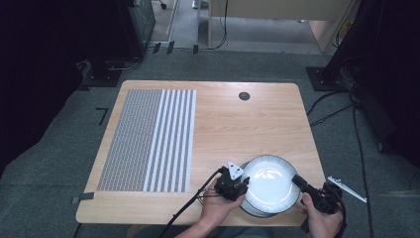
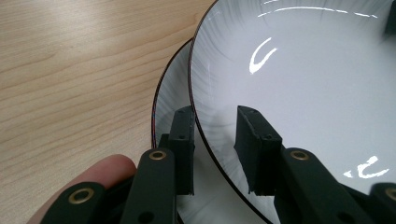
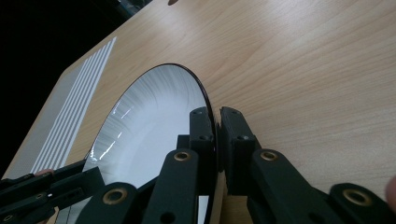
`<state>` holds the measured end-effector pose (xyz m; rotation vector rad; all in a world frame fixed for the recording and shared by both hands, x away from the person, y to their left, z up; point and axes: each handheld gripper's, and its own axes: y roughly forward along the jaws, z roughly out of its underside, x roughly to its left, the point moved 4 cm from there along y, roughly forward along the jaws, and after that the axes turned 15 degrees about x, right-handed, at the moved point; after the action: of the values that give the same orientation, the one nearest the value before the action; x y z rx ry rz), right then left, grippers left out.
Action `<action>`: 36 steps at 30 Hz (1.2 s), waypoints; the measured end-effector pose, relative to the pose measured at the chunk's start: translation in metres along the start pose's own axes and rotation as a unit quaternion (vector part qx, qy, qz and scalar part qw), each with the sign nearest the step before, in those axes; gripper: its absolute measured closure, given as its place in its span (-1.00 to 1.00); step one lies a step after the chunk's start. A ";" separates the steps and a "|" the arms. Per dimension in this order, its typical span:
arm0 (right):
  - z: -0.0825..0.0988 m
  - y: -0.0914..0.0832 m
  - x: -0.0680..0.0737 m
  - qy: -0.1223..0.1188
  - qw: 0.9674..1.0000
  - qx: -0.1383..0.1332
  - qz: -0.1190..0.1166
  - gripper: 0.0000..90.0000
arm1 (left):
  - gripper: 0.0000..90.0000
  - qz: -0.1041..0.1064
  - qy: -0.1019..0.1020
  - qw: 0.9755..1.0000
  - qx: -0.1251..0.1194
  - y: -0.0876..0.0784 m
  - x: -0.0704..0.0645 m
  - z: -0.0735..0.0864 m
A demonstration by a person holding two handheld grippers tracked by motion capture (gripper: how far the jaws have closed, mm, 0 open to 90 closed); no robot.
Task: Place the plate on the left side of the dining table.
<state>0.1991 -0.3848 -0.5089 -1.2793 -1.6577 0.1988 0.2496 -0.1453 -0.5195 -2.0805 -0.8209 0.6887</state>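
The upper plate (image 1: 270,182) sits between both grippers: the right gripper (image 3: 217,123) jaws clench its rim, while the left gripper (image 2: 215,140) jaws straddle the opposite rim unclenched, lower plate (image 2: 170,100) beneath.

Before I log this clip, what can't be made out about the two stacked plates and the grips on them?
- Lower plate: in the left gripper view, mostly covered by the upper plate; just a crescent shows.
- Left gripper: jaws straddle the upper plate's rim with visible gaps; contact underneath is hidden.
- Right gripper: clamps the rim; in the high view the person's hand hides it, cut off by the bottom edge.
- Plate undersides: unseen.
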 end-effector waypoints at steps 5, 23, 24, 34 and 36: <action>0.000 -0.002 -0.001 -0.002 1.000 -0.006 -0.008 0.88 | 0.58 0.005 -0.008 1.000 0.002 -0.001 0.000 0.000; 0.001 -0.007 0.006 -0.005 0.999 -0.020 -0.033 0.87 | 0.62 0.039 -0.059 0.998 -0.003 -0.008 0.006 -0.009; 0.002 -0.007 0.006 -0.005 0.999 -0.022 -0.034 0.87 | 0.64 0.041 -0.064 0.997 -0.004 -0.008 0.007 -0.009; 0.002 -0.012 0.006 0.007 0.999 -0.031 -0.044 0.88 | 0.78 0.065 -0.066 0.996 -0.017 -0.018 0.010 -0.014; 0.003 -0.012 0.010 0.002 0.998 -0.036 -0.041 0.88 | 0.79 0.067 -0.065 0.995 -0.022 -0.020 0.013 -0.015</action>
<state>0.1898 -0.3804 -0.4967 -1.2616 -1.7241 0.0862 0.2617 -0.1329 -0.4971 -2.1625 -0.7788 0.8934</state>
